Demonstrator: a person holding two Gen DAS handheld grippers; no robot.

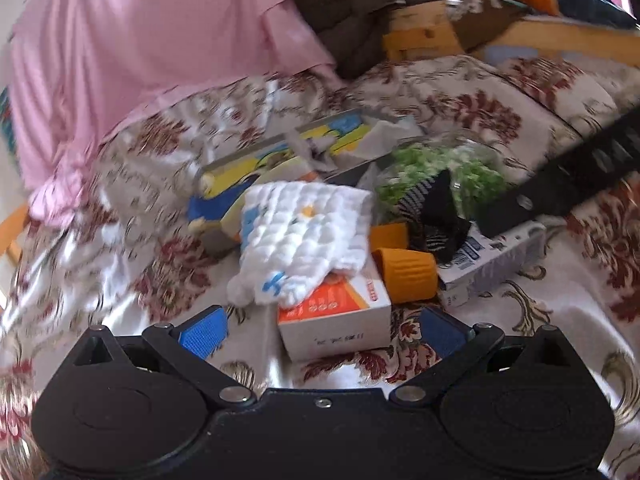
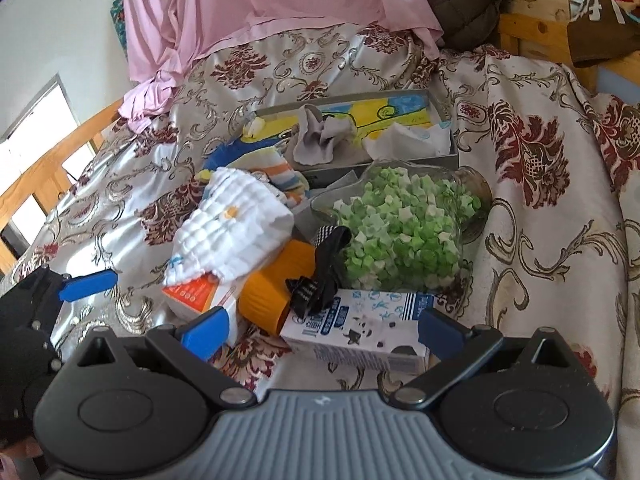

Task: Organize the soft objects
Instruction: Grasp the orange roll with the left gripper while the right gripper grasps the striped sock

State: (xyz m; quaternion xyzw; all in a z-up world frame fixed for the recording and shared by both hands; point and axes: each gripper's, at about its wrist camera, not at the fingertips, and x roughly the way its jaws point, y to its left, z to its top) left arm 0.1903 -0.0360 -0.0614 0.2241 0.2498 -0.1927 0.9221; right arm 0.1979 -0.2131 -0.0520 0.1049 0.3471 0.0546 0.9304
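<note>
A: Left wrist view, left to right, all relative to the white quilted cloth point(image 1: 306, 240). Pink sheet point(image 1: 132, 52) far up-left of it, floral satin bedspread point(image 1: 500, 108) under everything. Cloth is draped over an orange-and-white carton point(image 1: 340, 312), which sits just in front. Behind the cloth: open flat box point(image 1: 280, 148) with a yellow and blue print. Right of the cloth, touching its edge: orange cap point(image 1: 406, 274).

B: Left gripper point(image 1: 324, 332)?

A: Jaws spread wide, blue pads point(image 1: 204, 332) either side of the carton, nothing held.

B: Right wrist view?

A: Same landmark, cloth point(image 2: 236, 232). Left gripper point(image 2: 86, 286) at far left of it, low; only one blue finger visible from here. Behind the cloth: striped fabric point(image 2: 280, 178), then the box point(image 2: 454, 148) holding a crumpled grey cloth point(image 2: 320, 138). Right of the cloth: orange cap point(image 2: 276, 284), black patterned strap point(image 2: 324, 276) lying over it, then a clear glass jar point(image 2: 400, 232) of green and white paper stars, on its side. In front of the jar: blue-and-white carton point(image 2: 356, 332).

B: Right gripper point(image 2: 322, 334)?

A: Wide open, empty, fingers straddling the blue-and-white carton.
</note>
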